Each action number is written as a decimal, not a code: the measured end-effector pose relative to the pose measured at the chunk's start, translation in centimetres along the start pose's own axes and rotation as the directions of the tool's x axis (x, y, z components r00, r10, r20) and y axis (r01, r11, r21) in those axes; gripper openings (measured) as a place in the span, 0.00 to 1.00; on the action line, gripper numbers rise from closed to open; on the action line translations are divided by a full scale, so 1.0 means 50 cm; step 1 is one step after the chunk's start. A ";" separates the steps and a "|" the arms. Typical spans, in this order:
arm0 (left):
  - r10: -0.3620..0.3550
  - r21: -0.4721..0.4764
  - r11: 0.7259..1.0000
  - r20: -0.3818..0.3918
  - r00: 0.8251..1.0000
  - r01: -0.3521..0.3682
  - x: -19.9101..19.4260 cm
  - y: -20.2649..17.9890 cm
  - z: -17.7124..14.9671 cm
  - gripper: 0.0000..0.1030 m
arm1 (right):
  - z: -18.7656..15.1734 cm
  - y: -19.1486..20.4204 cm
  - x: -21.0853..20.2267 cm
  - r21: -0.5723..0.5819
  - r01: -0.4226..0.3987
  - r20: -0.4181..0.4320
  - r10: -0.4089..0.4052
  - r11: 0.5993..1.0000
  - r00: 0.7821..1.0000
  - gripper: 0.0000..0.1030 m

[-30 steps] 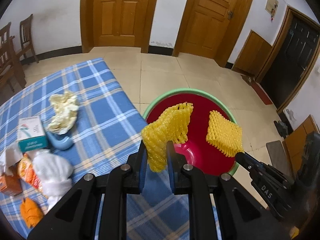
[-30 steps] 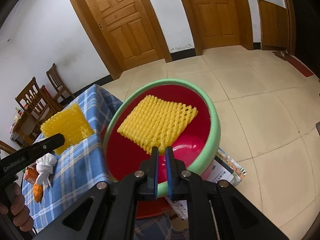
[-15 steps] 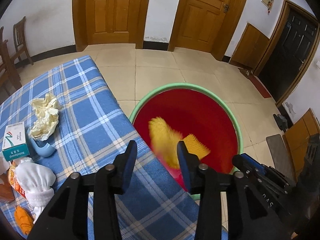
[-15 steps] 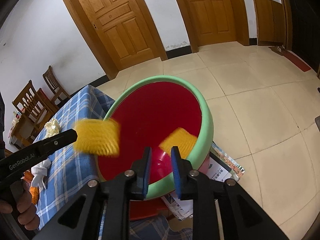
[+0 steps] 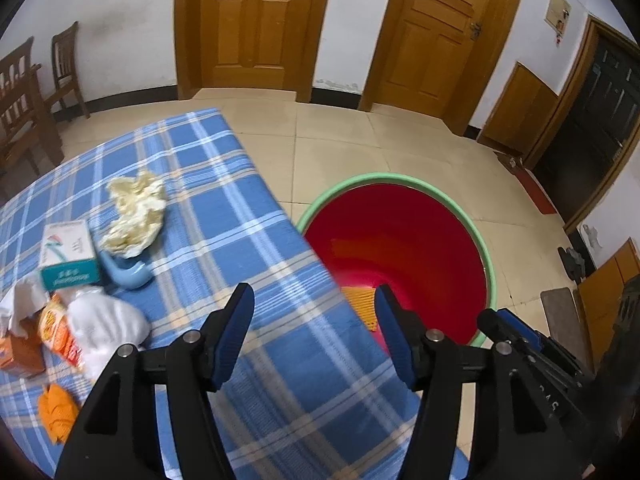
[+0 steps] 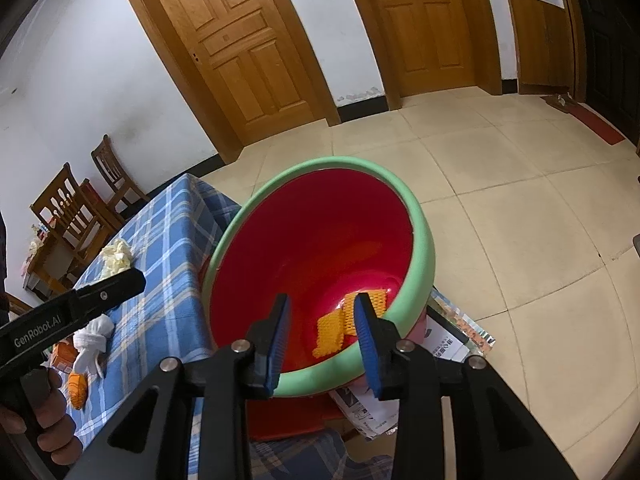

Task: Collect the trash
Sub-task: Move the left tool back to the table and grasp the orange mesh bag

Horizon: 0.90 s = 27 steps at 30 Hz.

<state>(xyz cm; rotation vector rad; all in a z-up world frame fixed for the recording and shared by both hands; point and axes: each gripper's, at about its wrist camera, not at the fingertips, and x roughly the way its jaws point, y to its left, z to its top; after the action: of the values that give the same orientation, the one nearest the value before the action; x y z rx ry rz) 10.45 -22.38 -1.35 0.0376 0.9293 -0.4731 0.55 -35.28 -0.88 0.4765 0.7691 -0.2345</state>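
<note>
Left hand-held gripper (image 5: 314, 316), nearest in the left wrist view: jaws opening, blue pads well apart, nothing between them; it hangs over the edge of the counter (image 5: 224, 200), which is covered by a blue plaid cloth. Right hand-held gripper (image 6: 322, 330), nearest in the right wrist view: jaws opening, pads apart, gripping nothing; it is poised over the near rim of the basin (image 6: 416, 216).

Task items: two yellow foam fruit nets (image 6: 348, 320) lie loose at the bottom of the red basin with its green rim, one beside the other, free of both grippers. In the left wrist view only part of one net (image 5: 360, 300) shows, past the counter edge. The basin stands just beside the counter, above a printed carton (image 6: 448, 344) on the tiled floor (image 6: 520, 200).

On the counter, left of the left gripper, near to far: an orange scrap (image 5: 56, 406); a white crumpled cloth-like wad (image 5: 106, 326) beside an orange snack wrapper (image 5: 56, 328); a light blue scoop-shaped object (image 5: 126, 270) touching a small green-and-white box (image 5: 68, 254); a crumpled pale yellow wad of paper (image 5: 134, 214).

At the left margin of the right wrist view, a person's hand (image 6: 52, 424) grips the handle of the left gripper.

Background: wooden chairs (image 5: 24, 92) by the white wall and two panelled wooden doors (image 5: 252, 20).
</note>
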 end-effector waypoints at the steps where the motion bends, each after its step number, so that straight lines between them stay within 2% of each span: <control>1: 0.006 -0.006 1.000 0.002 1.000 -0.006 -0.005 0.005 -0.003 0.62 | -0.002 0.002 -0.003 -0.001 -0.004 0.002 0.004 1.000 1.000 0.36; 16: 0.092 -0.111 0.990 0.039 0.995 -0.087 -0.100 0.111 -0.057 0.66 | -0.017 0.065 -0.029 -0.030 -0.059 0.002 0.059 0.998 0.998 0.51; 23: 0.148 -0.176 0.975 0.042 0.988 -0.139 -0.133 0.176 -0.088 0.68 | -0.032 0.102 -0.035 -0.058 -0.076 -0.004 0.076 0.995 0.997 0.62; 27: 0.182 -0.208 0.963 0.041 0.982 -0.170 -0.147 0.211 -0.108 0.68 | -0.041 0.119 -0.034 -0.069 -0.083 -0.013 0.082 0.994 0.997 0.65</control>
<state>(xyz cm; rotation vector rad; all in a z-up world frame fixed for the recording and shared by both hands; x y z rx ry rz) 6.94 -8.89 -0.69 -0.0797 0.9030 -0.2111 0.31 -29.06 1.02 0.4428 0.7637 -0.1281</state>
